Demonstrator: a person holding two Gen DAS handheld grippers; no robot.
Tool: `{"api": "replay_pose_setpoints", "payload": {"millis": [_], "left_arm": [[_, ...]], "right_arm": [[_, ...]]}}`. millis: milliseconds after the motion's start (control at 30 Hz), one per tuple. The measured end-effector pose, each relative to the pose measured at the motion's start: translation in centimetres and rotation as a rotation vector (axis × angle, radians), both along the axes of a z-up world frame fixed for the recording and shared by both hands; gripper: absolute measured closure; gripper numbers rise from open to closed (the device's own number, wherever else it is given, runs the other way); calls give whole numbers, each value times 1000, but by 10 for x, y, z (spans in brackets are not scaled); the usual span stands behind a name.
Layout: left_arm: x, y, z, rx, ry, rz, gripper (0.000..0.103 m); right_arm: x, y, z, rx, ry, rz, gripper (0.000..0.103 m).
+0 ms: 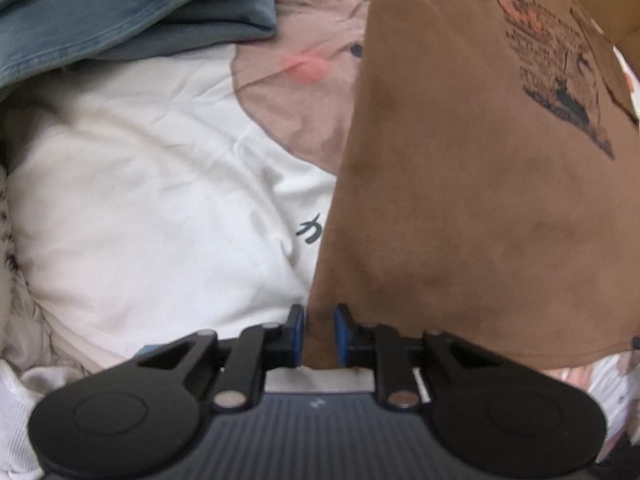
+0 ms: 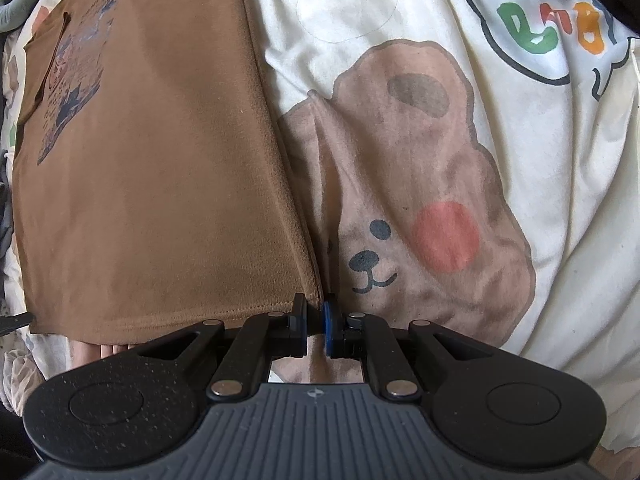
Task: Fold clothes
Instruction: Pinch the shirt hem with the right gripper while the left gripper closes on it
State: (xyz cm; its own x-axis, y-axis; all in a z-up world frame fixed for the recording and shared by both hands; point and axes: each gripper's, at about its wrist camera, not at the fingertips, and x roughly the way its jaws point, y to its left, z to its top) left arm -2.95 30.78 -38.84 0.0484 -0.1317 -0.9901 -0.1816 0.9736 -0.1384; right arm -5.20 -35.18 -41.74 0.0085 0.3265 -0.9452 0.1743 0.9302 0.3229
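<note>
Down at the bottom of the left wrist view, the left gripper [image 1: 320, 336] has its jaws drawn in narrow on the lower left corner of the brown T-shirt [image 1: 480, 200], the cloth pinched between the blue pads. Same story in the right wrist view: the right gripper [image 2: 316, 330] sits bottom centre, jaws nearly closed on the opposite hem corner of the brown T-shirt [image 2: 152, 184], right where the stitched hem meets the side fold. So the shirt is held at both bottom corners, already narrowed into a long panel that runs up the frame, its dark printed graphic [image 1: 560, 80] sitting in the upper right of the left view and the upper left of the right view. It looks like soft, light, brushed cotton: limp, no stiffness, likely to sag or slide in the middle if lifted by the corners alone, so the hem seam is the sound place to grip, being thicker. Underneath lies the cream bedcover [image 2: 560, 200] with its bear print [image 2: 400, 200], wrinkled and yielding. Far off, upper left of the left view, a heap of blue-grey clothes [image 1: 120, 12] waits.
</note>
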Motion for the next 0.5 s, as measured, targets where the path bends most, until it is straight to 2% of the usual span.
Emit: {"api": "replay_pose_setpoints", "payload": {"millis": [67, 133, 200, 300, 500], "left_arm": [[-2, 6, 4, -11, -12, 6, 51], [-5, 9, 7, 3, -28, 12, 39], [-7, 10, 6, -8, -31, 22, 40], [-7, 7, 0, -37, -23, 17, 48], [-9, -2, -14, -6, 4, -24, 58]], "right_arm": [[0, 4, -6, 2, 6, 3, 97], [0, 5, -9, -1, 23, 10, 97], [-1, 5, -11, 4, 36, 14, 97], [-2, 3, -12, 15, 46, 5, 97], [-3, -1, -5, 26, 22, -5, 94]]}}
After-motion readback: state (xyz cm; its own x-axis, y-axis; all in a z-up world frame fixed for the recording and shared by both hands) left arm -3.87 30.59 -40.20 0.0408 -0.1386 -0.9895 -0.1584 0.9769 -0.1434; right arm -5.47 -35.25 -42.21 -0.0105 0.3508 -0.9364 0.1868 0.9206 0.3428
